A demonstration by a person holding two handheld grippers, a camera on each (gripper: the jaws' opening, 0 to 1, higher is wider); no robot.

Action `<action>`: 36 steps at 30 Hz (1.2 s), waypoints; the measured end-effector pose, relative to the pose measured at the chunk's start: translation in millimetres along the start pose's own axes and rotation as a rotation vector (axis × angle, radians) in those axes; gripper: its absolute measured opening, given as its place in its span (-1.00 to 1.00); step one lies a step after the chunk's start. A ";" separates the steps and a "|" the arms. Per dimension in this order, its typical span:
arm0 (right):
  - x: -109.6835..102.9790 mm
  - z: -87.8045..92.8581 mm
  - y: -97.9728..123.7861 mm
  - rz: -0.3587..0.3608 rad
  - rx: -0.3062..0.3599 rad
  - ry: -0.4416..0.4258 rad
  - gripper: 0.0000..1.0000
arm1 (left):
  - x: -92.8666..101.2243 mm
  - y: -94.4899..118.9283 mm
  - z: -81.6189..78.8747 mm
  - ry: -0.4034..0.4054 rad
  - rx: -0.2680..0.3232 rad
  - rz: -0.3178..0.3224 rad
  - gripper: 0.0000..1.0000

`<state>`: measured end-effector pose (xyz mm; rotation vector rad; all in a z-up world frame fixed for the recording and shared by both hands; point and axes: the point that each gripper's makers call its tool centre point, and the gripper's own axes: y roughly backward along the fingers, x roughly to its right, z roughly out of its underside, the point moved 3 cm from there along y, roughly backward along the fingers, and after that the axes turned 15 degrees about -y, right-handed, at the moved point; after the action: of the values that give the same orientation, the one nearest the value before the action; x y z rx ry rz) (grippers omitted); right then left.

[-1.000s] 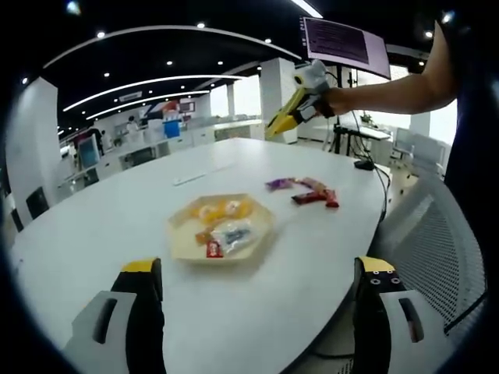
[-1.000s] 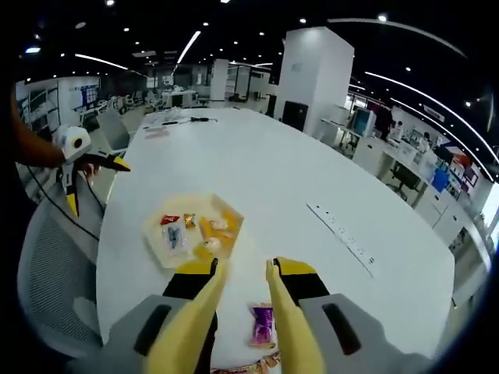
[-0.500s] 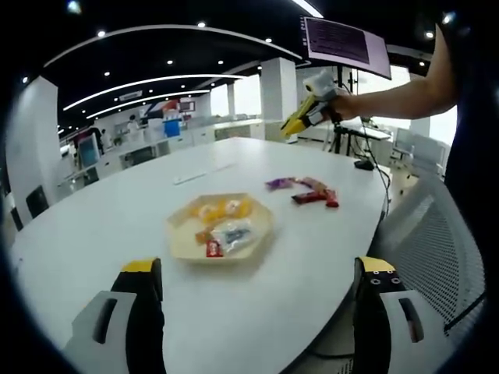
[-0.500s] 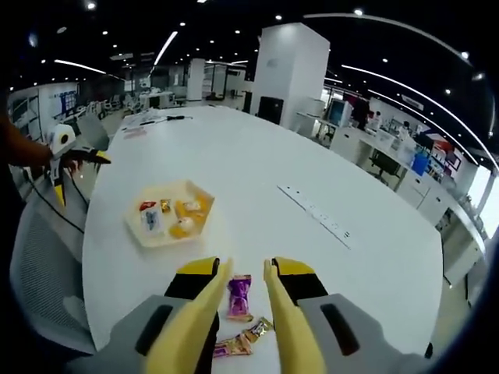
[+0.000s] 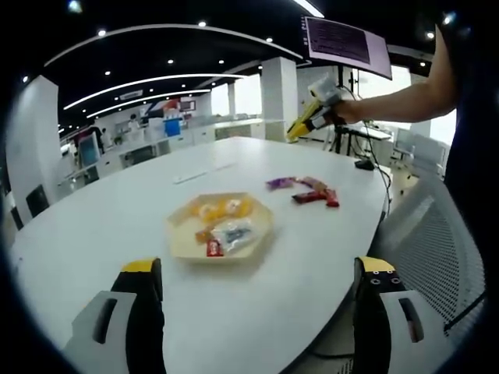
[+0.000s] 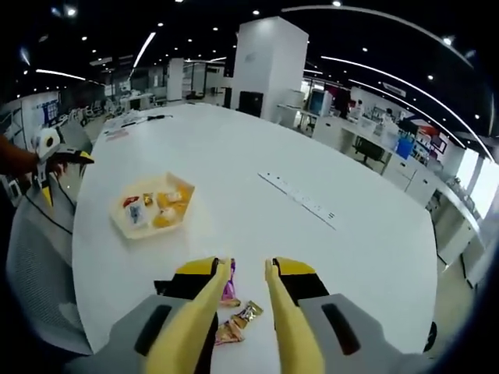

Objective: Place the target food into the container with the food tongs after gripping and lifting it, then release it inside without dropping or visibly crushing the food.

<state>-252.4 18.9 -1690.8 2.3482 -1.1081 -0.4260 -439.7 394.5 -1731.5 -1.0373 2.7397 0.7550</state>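
A pale hexagonal tray (image 5: 181, 238) (image 6: 122, 224) on the white table holds several wrapped snacks. A few loose snack packets (image 5: 306, 192) lie beyond it; the same packets (image 6: 238, 312) sit just under my right gripper's tips. My right gripper (image 6: 245, 269) (image 5: 309, 118) is shut on yellow food tongs (image 6: 204, 321), whose arms stand slightly apart with nothing between them, high above the table. My left gripper (image 5: 257, 292) hangs wide open near the table's edge, short of the tray. That left gripper (image 6: 62, 173) is held by a hand at the left.
A power strip (image 6: 300, 201) lies on the round white table (image 5: 93, 234). Mesh chairs (image 5: 437, 257) (image 6: 31, 265) stand at the table's edge. A monitor (image 5: 347, 40) on a stand rises behind the right gripper. Desks and pillars fill the office beyond.
My right gripper with the tongs has drawn back from the tray and now looks down on the loose packets. The left gripper has not moved.
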 end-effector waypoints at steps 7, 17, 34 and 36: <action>5.0 12.3 -3.6 0.028 -0.006 -0.030 -0.46 | 0.8 -0.5 0.4 0.000 -0.002 0.004 0.98; 11.1 36.0 -12.0 0.056 -0.033 -0.072 -0.45 | 1.2 -1.0 1.7 0.004 -0.009 0.010 0.97; 22.2 82.3 -41.8 0.131 -0.108 -0.155 -0.45 | 1.6 -2.6 5.5 0.007 -0.031 0.012 0.94; 25.4 88.4 -45.1 0.146 -0.123 -0.180 -0.45 | 1.7 -2.7 5.6 0.008 -0.032 0.013 0.94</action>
<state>-250.6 -3.8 -1790.6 2.1390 -1.2882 -0.6427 -439.6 394.6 -1737.9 -1.0318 2.7529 0.8006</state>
